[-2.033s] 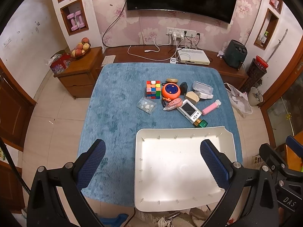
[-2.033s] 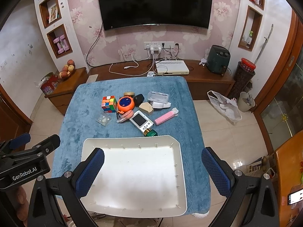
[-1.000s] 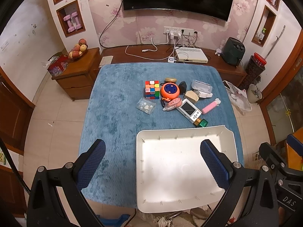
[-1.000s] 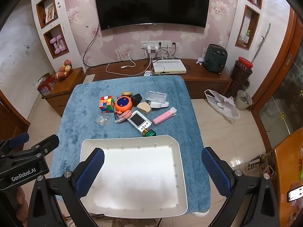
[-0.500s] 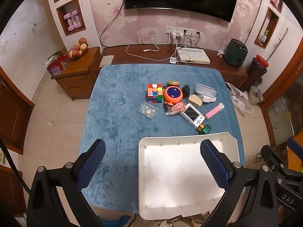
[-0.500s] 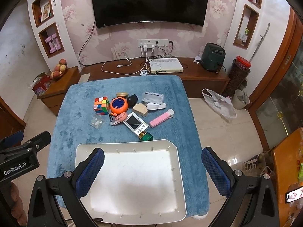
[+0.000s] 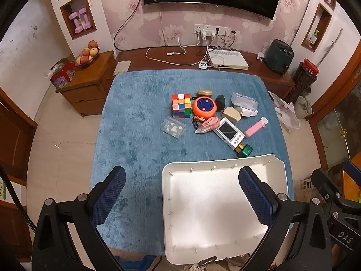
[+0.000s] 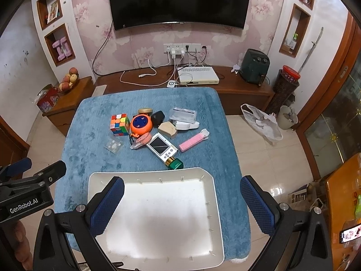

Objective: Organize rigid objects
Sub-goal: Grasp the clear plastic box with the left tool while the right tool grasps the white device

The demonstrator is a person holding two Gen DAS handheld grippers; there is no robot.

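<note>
An empty white tray (image 7: 203, 232) (image 8: 158, 176) lies at the near edge of a blue-covered table (image 7: 135, 117) (image 8: 94, 113). Beyond it sits a cluster of small objects: a Rubik's cube (image 7: 181, 105) (image 8: 120, 121), an orange round toy (image 7: 204, 107) (image 8: 140, 123), a white handheld device (image 7: 228, 131) (image 8: 161, 147), a pink case (image 7: 255, 127) (image 8: 193, 143), a green bottle (image 7: 244, 150) (image 8: 174, 163) and a clear small box (image 7: 173, 129) (image 8: 113, 145). My left gripper (image 7: 181, 194) and right gripper (image 8: 181, 203) are open and empty, held high above the tray's near side.
A beige block (image 7: 231, 113), a clear lidded case (image 7: 244, 101), a black object (image 7: 220, 101) and a gold tin (image 7: 204, 93) complete the cluster. A wooden TV bench (image 8: 225, 85) stands behind the table and a side cabinet (image 7: 88, 83) with fruit to the left.
Both grippers have moved forward and slightly higher over the table, so the object cluster sits lower and nearer in both views. Nothing on the table has moved.
</note>
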